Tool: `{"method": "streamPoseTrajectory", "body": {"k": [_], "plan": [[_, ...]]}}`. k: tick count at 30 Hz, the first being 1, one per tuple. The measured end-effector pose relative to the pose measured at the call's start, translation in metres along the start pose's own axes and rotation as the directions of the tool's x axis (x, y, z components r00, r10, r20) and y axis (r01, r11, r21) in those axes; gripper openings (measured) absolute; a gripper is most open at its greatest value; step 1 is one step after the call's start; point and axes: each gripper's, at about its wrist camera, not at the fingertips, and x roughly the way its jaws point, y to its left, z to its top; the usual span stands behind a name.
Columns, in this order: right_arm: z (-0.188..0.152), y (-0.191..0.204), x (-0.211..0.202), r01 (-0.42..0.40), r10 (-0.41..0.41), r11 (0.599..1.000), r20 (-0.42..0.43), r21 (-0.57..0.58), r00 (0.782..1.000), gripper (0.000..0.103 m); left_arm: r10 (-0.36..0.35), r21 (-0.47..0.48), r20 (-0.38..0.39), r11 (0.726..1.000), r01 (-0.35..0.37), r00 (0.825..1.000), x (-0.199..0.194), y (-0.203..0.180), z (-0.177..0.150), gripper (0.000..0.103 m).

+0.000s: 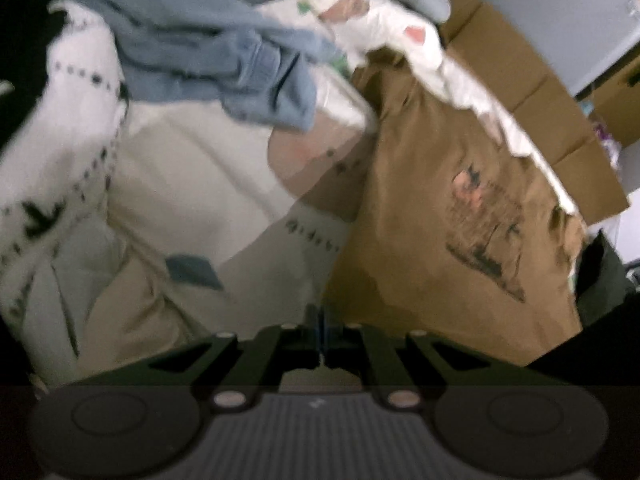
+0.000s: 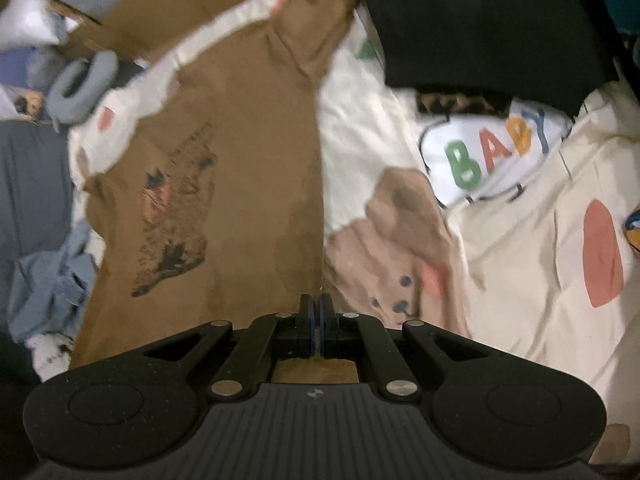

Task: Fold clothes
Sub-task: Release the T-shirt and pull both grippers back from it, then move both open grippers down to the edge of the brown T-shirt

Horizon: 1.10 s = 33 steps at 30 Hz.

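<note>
A brown T-shirt [image 2: 240,160] with a dark chest print lies spread on a cream printed sheet [image 2: 520,248]. Its straight right edge runs down into my right gripper [image 2: 317,308], whose jaws are shut on that edge. In the left wrist view the same brown T-shirt [image 1: 440,220] fills the right half. Its left edge reaches the closed tips of my left gripper [image 1: 321,320], which looks shut on it. The view is blurred, so the exact pinch is hard to make out.
A blue denim garment [image 1: 224,52] and cream clothes with black dots [image 1: 80,140] are heaped left of the shirt. Flattened cardboard [image 1: 540,120] borders the far side. A folded black cloth [image 2: 480,20] lies at the back right, and a grey curved cushion [image 2: 80,88] at the back left.
</note>
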Motion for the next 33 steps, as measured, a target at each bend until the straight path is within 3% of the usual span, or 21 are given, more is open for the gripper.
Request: {"method": "streamPoseTrajectory", "body": {"k": [7,11,15,17,19,21,26,33], "plan": [[-0.005,-0.013,0.029,0.067,-0.066,0.998,-0.059,0.021,0.996,0.000,0.016,-0.012,-0.073,1.000,-0.016,0.997,0.031,0.011,-0.008,0.002],[-0.004,-0.013,0.028,0.057,-0.055,0.998,-0.059,0.034,0.997,0.002,0.010,-0.014,-0.078,1.000,-0.011,0.997,0.030,0.011,-0.002,0.005],[0.001,-0.008,0.020,0.049,-0.048,0.998,-0.036,0.025,0.998,0.004,0.010,-0.040,-0.053,0.999,-0.012,0.999,0.023,0.013,0.011,0.017],[0.006,-0.004,0.014,0.040,-0.040,0.999,-0.005,0.020,0.999,0.010,0.015,-0.043,-0.034,0.999,-0.016,0.999,0.019,0.012,0.020,0.022],[0.011,0.000,0.008,0.032,-0.033,0.999,0.028,0.014,0.999,0.031,0.019,-0.036,-0.011,0.999,-0.019,1.000,0.017,0.008,0.030,0.033],[0.018,0.006,0.003,0.027,-0.027,1.000,0.064,0.005,0.998,0.043,0.022,-0.028,0.012,0.999,-0.022,1.000,0.015,0.004,0.040,0.035],[0.046,0.025,-0.002,0.016,-0.009,0.999,0.139,-0.046,0.990,0.044,0.039,0.012,0.040,0.999,-0.039,0.998,0.030,-0.010,0.076,0.050],[0.092,0.028,0.026,0.021,-0.006,0.997,0.199,-0.076,0.980,0.044,-0.028,0.090,-0.009,0.996,0.029,1.000,0.090,-0.035,0.128,0.051]]}}
